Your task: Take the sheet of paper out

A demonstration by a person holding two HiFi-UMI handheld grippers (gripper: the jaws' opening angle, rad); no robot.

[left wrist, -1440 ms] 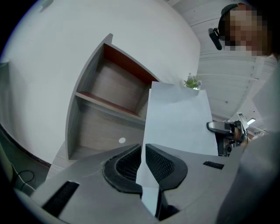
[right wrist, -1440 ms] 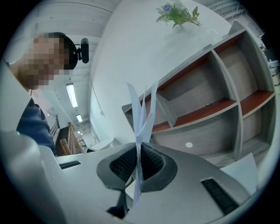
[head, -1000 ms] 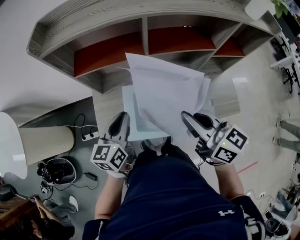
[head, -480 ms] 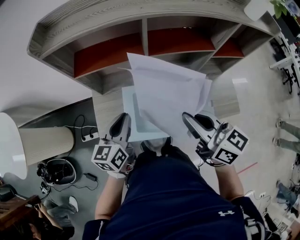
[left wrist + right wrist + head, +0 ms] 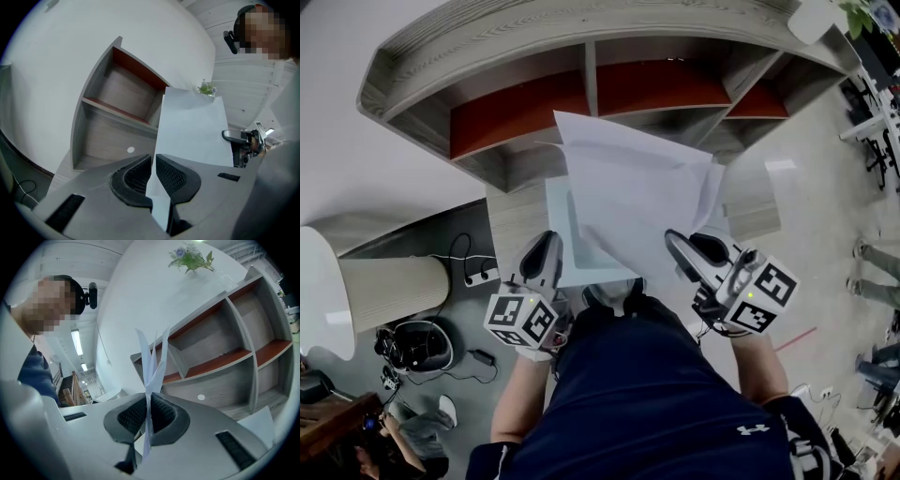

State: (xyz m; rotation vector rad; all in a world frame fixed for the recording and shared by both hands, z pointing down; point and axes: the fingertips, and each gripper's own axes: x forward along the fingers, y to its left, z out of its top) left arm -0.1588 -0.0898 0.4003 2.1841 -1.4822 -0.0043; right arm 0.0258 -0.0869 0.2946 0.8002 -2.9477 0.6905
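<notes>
Left gripper [image 5: 544,255] clamped on pale sleeve [image 5: 560,234] edge; right gripper [image 5: 679,247] nipping sheet of paper [image 5: 637,187], both just before shelf [image 5: 525,103]. I think right holds several layers: pull could drag extras, or skewed tug tears.

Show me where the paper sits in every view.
Head view: paper at centre, held by the left gripper and right gripper.
Left gripper view: paper rises from the shut jaws to centre right.
Right gripper view: paper edge-on at centre, fanning up from the shut jaws.
Shared landmark: the shelf behind it.
</notes>
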